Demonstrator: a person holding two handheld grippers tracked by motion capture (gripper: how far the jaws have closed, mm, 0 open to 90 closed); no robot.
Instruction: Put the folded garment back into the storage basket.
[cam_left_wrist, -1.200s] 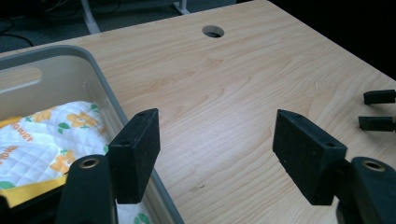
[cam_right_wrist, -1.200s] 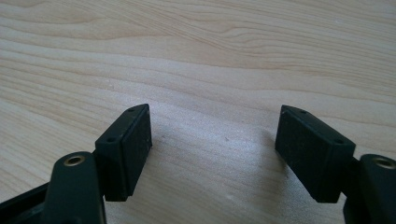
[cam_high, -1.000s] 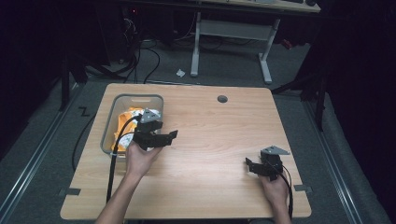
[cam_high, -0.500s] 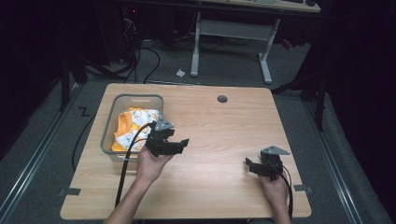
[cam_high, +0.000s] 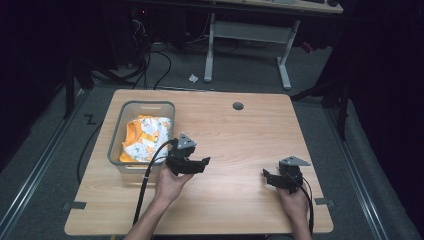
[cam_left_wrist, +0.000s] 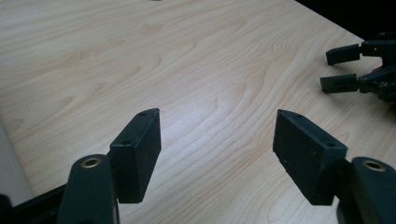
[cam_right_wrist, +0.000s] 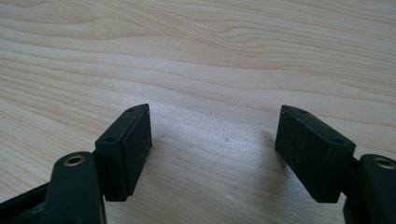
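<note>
The orange-and-white cloth (cam_high: 142, 140) lies in the grey bin (cam_high: 116, 134) at the worktop's (cam_high: 240, 135) left. Both hand-held grippers, left (cam_high: 202, 164) and right (cam_high: 266, 177), hang open and empty; next probably a reach into the bin.

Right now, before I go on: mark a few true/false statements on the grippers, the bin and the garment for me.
1. The left gripper holds the garment. False: its jaws stand open over bare wood.
2. The orange and white garment lies inside the grey bin. True.
3. The right gripper is open with nothing between its jaws. True.
4. The bin sits at the table's right edge. False: it is on the left side of the table.
5. The left gripper is over the table beside the bin, not in it. True.
</note>
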